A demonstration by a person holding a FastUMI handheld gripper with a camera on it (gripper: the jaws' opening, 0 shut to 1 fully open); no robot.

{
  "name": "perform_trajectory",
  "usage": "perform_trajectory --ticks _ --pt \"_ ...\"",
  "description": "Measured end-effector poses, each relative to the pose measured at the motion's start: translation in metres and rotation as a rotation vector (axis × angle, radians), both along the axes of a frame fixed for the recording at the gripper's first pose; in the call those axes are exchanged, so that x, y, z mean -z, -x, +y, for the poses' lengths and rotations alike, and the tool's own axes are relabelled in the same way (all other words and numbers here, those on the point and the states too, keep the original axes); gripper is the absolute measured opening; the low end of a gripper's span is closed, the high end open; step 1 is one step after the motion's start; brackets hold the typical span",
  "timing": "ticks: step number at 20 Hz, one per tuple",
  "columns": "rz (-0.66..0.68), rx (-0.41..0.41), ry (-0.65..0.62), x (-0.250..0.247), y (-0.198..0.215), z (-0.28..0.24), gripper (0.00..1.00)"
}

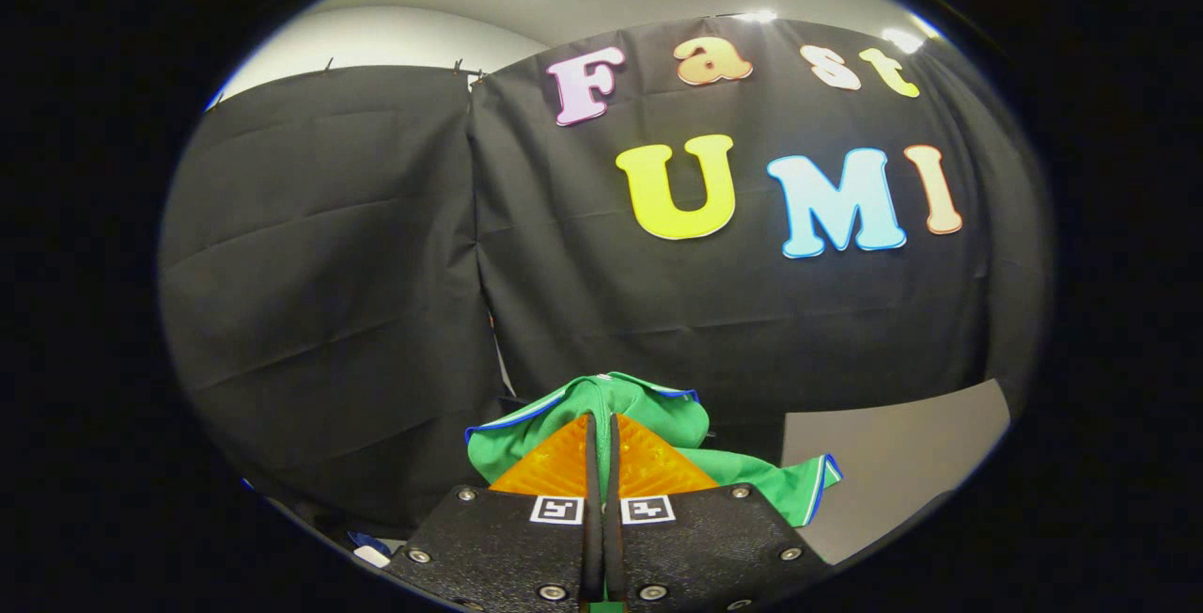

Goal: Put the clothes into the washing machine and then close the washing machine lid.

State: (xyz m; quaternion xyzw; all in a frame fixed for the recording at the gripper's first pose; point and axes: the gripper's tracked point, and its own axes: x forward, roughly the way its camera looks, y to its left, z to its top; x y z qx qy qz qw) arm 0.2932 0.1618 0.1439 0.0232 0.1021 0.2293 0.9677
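A green garment (658, 420) with blue trim hangs from my gripper (601, 417), held up in the air in front of the black cloth wall. The two fingers are pressed together with the green cloth pinched between them. The cloth bunches over the fingertips and drapes down to the right of them, where a blue-edged hem (820, 481) shows. More of the garment is hidden under the gripper body.
The black cloth wall (395, 275) stands close ahead, with a seam where two panels meet. A grey flat surface (893, 463) lies low to the right, beyond the hanging hem. A small white and blue object (369, 552) sits low on the left.
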Motion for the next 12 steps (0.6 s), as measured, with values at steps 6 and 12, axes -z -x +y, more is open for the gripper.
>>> perform_trajectory --ticks 6,12 --pt "0.037 -0.060 0.027 0.026 -0.001 0.056 0.01" --pt "0.078 -0.104 0.043 0.061 -0.003 0.105 0.01"
